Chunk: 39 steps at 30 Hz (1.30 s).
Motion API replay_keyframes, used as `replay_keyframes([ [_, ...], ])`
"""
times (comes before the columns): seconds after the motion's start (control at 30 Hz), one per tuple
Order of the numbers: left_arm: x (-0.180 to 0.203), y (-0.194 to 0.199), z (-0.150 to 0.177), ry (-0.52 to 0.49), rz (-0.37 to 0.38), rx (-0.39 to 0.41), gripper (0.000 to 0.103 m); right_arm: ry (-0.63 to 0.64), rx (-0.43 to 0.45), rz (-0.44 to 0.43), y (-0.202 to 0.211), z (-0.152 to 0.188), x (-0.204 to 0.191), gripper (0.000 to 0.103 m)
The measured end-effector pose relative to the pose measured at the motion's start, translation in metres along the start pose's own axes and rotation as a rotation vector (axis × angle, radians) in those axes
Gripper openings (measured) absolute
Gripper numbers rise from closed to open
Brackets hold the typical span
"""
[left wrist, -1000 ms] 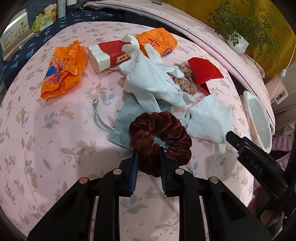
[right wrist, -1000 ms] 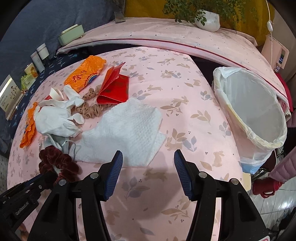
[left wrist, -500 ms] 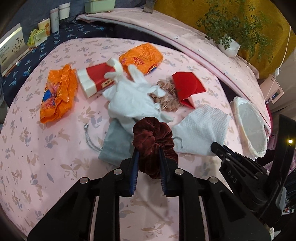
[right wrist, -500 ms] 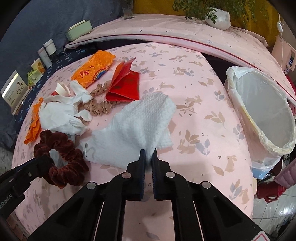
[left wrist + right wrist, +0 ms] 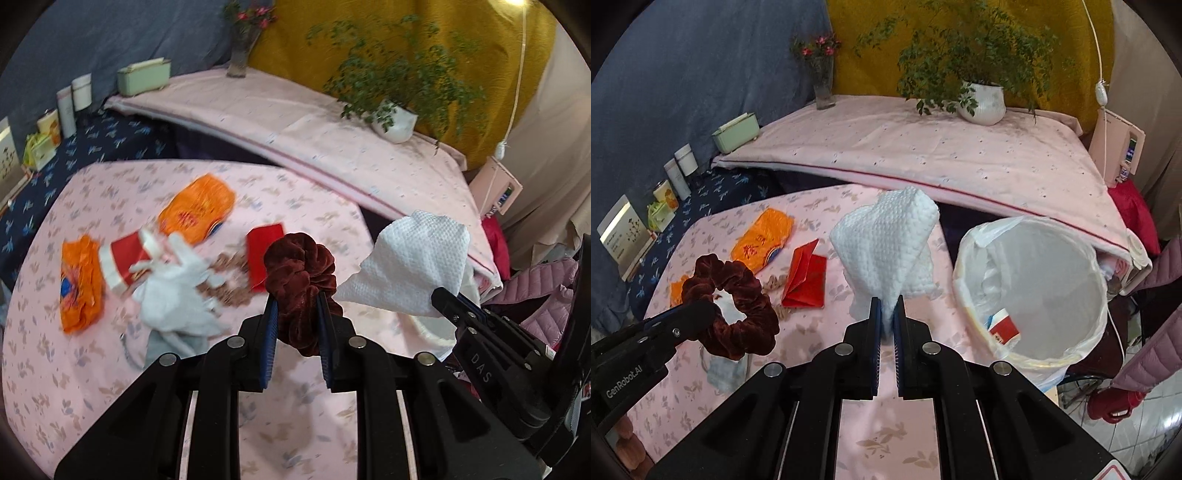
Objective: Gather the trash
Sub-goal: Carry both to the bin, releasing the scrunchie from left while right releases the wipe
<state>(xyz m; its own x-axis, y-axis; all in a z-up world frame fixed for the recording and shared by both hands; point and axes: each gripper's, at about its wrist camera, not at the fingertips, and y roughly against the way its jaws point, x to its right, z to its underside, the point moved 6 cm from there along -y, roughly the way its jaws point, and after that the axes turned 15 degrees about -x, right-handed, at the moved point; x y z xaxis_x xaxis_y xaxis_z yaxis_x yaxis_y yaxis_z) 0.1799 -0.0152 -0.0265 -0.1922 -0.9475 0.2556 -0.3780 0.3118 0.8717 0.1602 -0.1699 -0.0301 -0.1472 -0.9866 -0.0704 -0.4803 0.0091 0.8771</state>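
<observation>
My left gripper (image 5: pixel 295 314) is shut on a dark red velvet scrunchie (image 5: pixel 301 275), held up above the pink table (image 5: pixel 110 369). The same scrunchie (image 5: pixel 733 297) hangs at the left of the right wrist view. My right gripper (image 5: pixel 887 321) is shut on a corner of a white paper towel (image 5: pixel 890 243), lifted off the table; that towel (image 5: pixel 410 266) shows at the right of the left wrist view. A round bin with a white liner (image 5: pixel 1034 288) stands to the right of the table, a red-and-white scrap (image 5: pixel 1004 326) inside.
On the table lie two orange wrappers (image 5: pixel 197 212) (image 5: pixel 79 284), a red-and-white packet (image 5: pixel 123 264), white gloves (image 5: pixel 177 295), a red envelope (image 5: pixel 807 278), a beige scrunchie (image 5: pixel 231 278) and a grey pouch (image 5: pixel 173 345). Behind is a pink-covered ledge (image 5: pixel 923 147) with a potted plant (image 5: pixel 982 99).
Both grippers have risen off the table. The right one shut on the paper towel and lifted it; the left one carried the scrunchie up.
</observation>
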Motion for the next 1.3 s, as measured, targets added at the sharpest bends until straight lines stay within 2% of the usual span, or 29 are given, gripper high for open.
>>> replay_keyframes([
  [0.33,0.083,0.001,-0.029,-0.103,0.051,0.026,0.019,-0.057,0.063,0.089,0.031,-0.02,0.073,0.006],
  [0.53,0.133,-0.013,-0.035,-0.179,0.078,0.012,0.019,-0.104,0.061,0.129,0.029,-0.021,0.116,0.006],
  [0.73,0.175,-0.038,-0.039,-0.235,0.107,-0.033,0.019,-0.154,0.049,0.156,0.023,-0.019,0.156,0.006],
  [0.97,0.215,-0.066,-0.042,-0.296,0.133,-0.073,0.02,-0.205,0.025,0.172,0.009,-0.017,0.189,0.006],
  [1.1,0.226,-0.077,-0.044,-0.287,0.148,-0.08,0.03,-0.226,0.015,0.174,0.003,-0.019,0.199,0.006],
  [1.13,0.226,-0.079,-0.046,-0.279,0.138,-0.078,0.039,-0.229,0.014,0.173,0.002,-0.02,0.201,0.006],
  [1.17,0.226,-0.08,-0.047,-0.272,0.133,-0.074,0.043,-0.232,0.012,0.172,0.0,-0.02,0.202,0.006],
  [1.3,0.22,-0.083,-0.05,-0.254,0.106,-0.073,0.044,-0.23,0.009,0.171,-0.004,-0.022,0.204,0.006],
])
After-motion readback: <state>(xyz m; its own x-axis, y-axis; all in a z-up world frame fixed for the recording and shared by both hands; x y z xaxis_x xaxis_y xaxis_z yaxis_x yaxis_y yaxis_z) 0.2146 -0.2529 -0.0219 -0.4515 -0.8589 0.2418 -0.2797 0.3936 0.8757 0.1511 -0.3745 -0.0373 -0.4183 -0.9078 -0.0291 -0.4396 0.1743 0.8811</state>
